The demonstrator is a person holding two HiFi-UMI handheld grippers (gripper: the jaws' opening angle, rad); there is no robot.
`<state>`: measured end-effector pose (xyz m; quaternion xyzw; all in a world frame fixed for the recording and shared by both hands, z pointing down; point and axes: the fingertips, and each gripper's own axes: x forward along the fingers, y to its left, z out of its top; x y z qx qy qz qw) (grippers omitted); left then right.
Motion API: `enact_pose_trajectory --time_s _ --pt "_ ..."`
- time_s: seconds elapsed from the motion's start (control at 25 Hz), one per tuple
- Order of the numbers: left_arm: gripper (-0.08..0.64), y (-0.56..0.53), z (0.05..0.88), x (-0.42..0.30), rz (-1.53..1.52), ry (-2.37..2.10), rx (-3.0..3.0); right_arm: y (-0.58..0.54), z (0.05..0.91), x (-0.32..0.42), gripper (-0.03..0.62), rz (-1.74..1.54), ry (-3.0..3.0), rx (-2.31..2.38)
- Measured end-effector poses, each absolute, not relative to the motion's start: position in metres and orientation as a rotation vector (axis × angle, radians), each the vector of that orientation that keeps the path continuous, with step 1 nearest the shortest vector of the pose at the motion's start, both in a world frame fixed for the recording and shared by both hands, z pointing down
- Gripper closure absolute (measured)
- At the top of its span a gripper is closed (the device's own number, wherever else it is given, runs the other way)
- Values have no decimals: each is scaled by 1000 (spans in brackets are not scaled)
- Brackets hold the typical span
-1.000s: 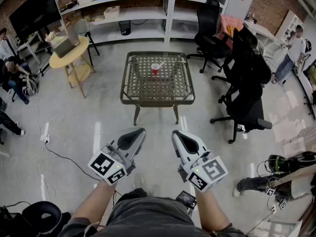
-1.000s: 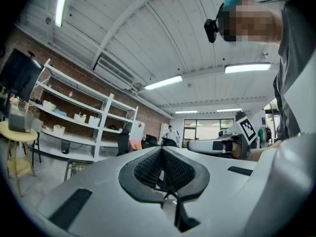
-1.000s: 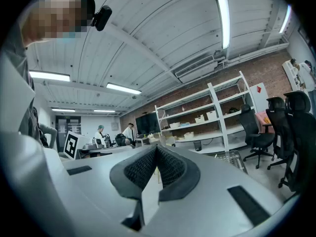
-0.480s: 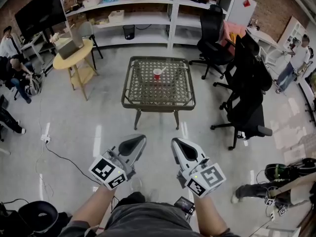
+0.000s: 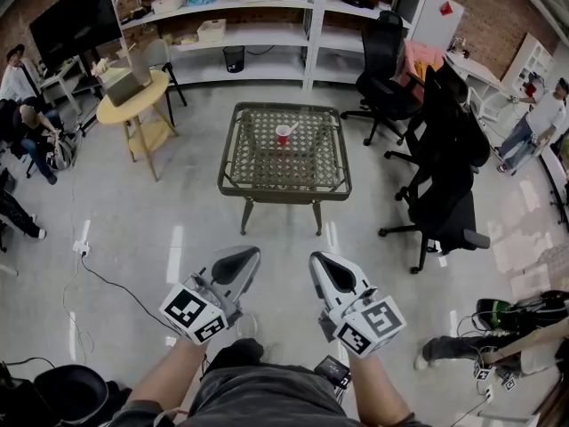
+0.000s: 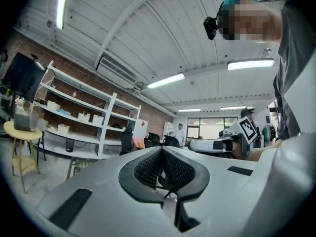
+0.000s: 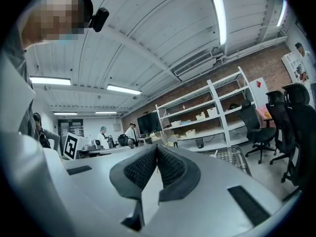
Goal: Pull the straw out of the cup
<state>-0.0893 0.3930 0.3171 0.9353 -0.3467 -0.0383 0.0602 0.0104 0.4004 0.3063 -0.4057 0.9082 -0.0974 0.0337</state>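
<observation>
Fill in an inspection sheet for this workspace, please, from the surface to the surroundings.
Surface: mesh-topped table, standing on the floor ahead, beyond both grippers.
Job's things: red cup upright on the table; white straw in it, leaning right.
Clutter: nothing seen on the table besides the cup.
Grippers: left gripper and right gripper side by side short of the table, jaws shut, nothing between them.
Cables: black cable trailing across the floor at left.
Surroundings: shelving behind the table, black office chairs at right, round yellow side table at left, people at both edges.
</observation>
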Motion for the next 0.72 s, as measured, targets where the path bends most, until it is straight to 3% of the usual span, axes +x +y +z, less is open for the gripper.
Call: enact_pose_trajectory --time_s 0.72 --pt "552 265 330 -107 -118 -998 2831 279 322 -5 580 -326 2803 -1311"
